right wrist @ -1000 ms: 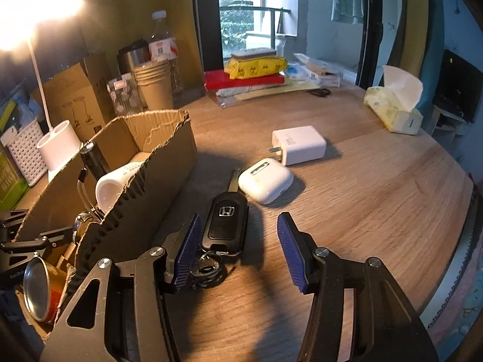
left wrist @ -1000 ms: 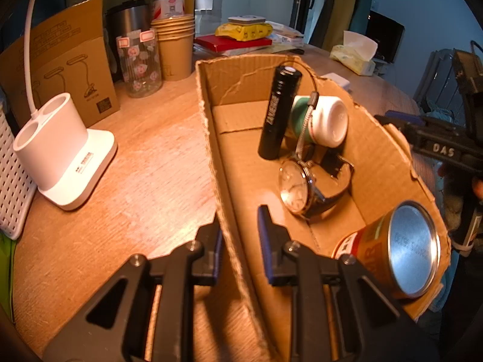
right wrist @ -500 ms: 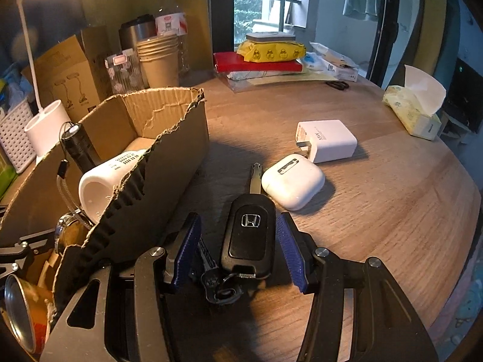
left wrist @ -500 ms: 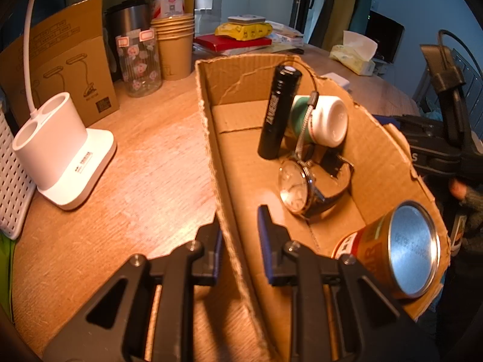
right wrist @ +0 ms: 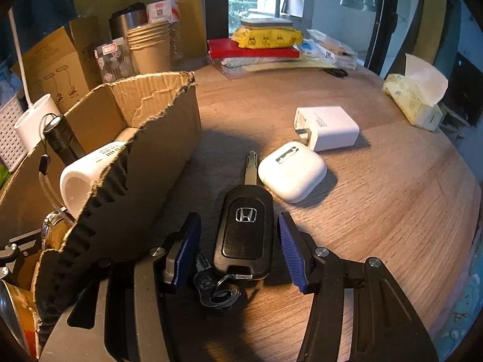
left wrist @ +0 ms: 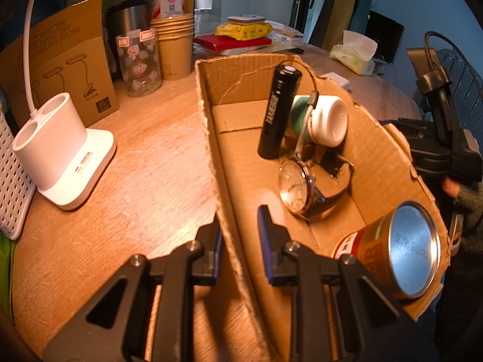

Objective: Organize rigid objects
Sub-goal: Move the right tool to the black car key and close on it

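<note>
So the left gripper (left wrist: pixel 240 242) has its jaws pinched onto the near wall of the cardboard box (left wrist: pixel 211 138), one pad outside and one inside, low in the left wrist frame. The wall looks squeezed between them, so it's a clamp on the box edge.

Inside the box, middle to right of that frame: a black flashlight (left wrist: pixel 279 111) leaning up against a white bottle (left wrist: pixel 324 120) that lies on its side, a wristwatch (left wrist: pixel 299 187) just below them, and a tin can (left wrist: pixel 401 247) on its side in the lower right corner.

Right wrist view: the right gripper (right wrist: pixel 237 247) sits low in the middle of the frame with its jaws about halfway apart, straddling a black car key (right wrist: pixel 244 235) that lies flat on the bench (right wrist: pixel 377 196). There's a gap on both sides between the blue pads and the fob, so nothing is gripped. The key blade points up the frame, and the key ring with a small dark key sticks out at the bottom by the left pad.

Just up and right of the key is a white earbud case (right wrist: pixel 291 170), nearly touching the blade, and beyond that a white charger (right wrist: pixel 329 126). The box fills the left side of this frame, right beside the key.
</note>
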A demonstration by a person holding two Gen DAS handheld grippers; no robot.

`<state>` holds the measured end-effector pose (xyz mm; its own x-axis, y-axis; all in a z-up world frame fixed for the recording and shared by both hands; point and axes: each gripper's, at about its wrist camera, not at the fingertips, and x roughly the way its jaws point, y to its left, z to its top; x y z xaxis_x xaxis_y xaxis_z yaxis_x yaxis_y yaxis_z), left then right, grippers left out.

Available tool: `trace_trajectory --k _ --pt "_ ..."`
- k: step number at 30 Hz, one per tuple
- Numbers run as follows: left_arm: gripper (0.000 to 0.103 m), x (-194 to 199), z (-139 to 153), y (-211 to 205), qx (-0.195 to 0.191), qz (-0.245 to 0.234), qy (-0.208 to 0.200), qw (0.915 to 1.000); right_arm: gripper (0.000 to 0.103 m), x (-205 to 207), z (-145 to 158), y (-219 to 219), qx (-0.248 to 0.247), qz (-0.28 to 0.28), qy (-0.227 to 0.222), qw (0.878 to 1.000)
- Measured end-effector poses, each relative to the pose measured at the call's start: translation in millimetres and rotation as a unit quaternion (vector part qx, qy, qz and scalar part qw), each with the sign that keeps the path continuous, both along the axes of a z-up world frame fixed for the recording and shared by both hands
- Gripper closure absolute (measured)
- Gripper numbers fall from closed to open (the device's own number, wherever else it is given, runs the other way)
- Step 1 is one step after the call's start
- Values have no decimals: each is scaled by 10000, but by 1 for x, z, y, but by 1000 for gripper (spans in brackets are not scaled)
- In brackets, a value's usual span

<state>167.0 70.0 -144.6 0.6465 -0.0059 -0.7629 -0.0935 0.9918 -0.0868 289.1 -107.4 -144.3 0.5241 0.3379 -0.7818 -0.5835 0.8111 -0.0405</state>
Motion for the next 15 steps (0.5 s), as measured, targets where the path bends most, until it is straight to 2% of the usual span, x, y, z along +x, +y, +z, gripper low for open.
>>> trace_trajectory --k 3,4,5,9,15 --pt "81 0 0 0 -3 0 -2 10000 48 1 -1 1 -4 27 -4 10000" --pt "81 0 0 0 -1 -1 0 10000 53 1 0 1 8 45 -1 10000" --pt "81 0 0 0 0 0 -1 10000 63 0 0 1 11 57 -11 10000" --pt "81 0 0 0 0 -1 0 10000 64 0 1 -1 153 167 56 9997" --pt "81 0 0 0 0 0 -1 10000 65 -10 4 -2 118 190 -132 9997"
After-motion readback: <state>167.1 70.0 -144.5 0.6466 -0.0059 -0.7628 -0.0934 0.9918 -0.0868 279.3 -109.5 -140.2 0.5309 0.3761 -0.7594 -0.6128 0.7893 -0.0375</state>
